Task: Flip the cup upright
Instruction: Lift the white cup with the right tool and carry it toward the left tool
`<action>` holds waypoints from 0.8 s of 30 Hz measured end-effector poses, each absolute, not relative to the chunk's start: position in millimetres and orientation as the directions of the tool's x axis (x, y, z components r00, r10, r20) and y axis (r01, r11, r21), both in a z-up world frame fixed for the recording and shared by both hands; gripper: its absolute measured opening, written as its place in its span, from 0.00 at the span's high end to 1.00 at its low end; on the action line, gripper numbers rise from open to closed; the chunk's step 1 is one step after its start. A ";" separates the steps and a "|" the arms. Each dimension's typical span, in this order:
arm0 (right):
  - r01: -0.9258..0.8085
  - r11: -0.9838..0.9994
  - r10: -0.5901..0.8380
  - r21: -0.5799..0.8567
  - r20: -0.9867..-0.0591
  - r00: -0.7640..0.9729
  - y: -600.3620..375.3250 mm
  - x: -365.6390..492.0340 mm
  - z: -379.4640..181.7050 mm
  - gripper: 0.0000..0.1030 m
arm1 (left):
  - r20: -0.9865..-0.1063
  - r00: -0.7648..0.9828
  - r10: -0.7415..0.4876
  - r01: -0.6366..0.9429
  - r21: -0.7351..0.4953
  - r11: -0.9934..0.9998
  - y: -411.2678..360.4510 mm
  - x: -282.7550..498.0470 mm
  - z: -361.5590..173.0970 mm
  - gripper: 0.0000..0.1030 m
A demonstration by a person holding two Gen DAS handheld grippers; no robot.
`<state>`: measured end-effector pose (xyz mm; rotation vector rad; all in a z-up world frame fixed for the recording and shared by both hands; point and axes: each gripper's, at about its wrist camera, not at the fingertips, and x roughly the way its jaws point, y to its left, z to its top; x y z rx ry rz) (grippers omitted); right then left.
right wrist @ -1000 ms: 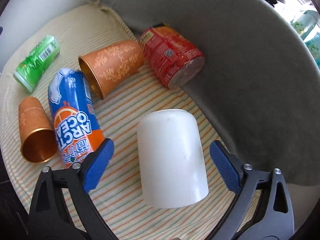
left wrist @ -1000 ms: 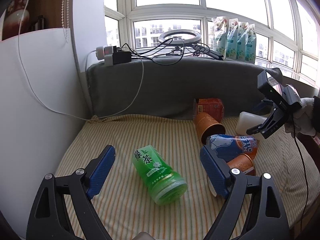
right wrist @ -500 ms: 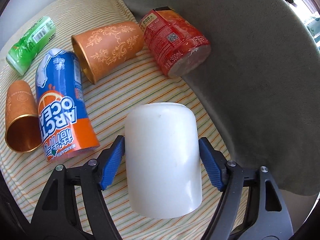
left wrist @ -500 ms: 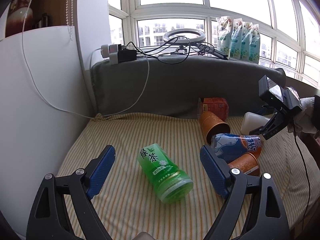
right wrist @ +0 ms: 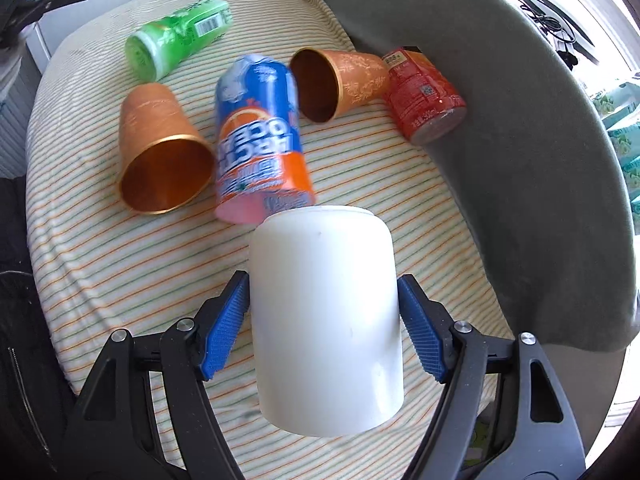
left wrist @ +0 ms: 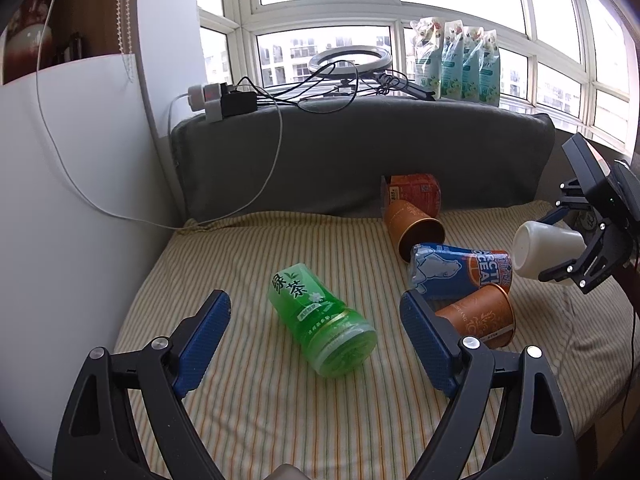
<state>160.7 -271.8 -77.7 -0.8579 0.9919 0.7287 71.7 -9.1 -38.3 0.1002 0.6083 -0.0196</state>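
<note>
right gripper (right wrist: 324, 322) clamps white cup (right wrist: 324, 312) | blue can (right wrist: 260, 128): "ARCTIC OCEAN"

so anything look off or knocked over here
Nearly everything lies on its side on the striped cushion: green bottle, blue can, red can, two orange cups. The right gripper holds the white cup sideways.

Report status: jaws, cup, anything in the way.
Right gripper shut on white cup, held off the cushion, on its side. Left gripper open, holding nothing, over green bottle. Blue can lies just ahead of the cup.
</note>
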 end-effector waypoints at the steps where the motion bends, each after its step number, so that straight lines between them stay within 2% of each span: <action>1: -0.847 0.463 0.147 -0.261 -0.920 0.364 -273.1 151.2 -74.9 0.26 | -0.570 0.822 0.010 0.049 0.089 0.995 -10.2 69.8 -38.1 0.16; 7: -0.914 0.349 0.223 -0.205 -0.930 0.294 -258.1 98.1 -70.0 0.26 | -0.564 0.826 -0.005 0.073 0.098 0.993 -16.4 57.6 -36.2 0.16; 15: -0.968 0.176 0.217 -0.179 -0.952 0.216 -219.6 58.0 -97.3 0.25 | -0.569 0.822 -0.020 0.106 0.118 0.987 -18.0 44.2 -35.0 0.16; 22: -0.972 0.186 0.262 -0.140 -0.947 0.187 -213.9 55.6 -99.2 0.25 | -0.601 0.797 -0.062 0.170 0.126 0.977 -23.4 40.5 -39.3 0.16; 24: -0.970 0.198 0.278 -0.142 -0.941 0.194 -214.1 53.2 -97.2 0.21 | -0.611 0.785 -0.103 0.214 0.113 0.970 -27.8 40.6 -39.0 0.16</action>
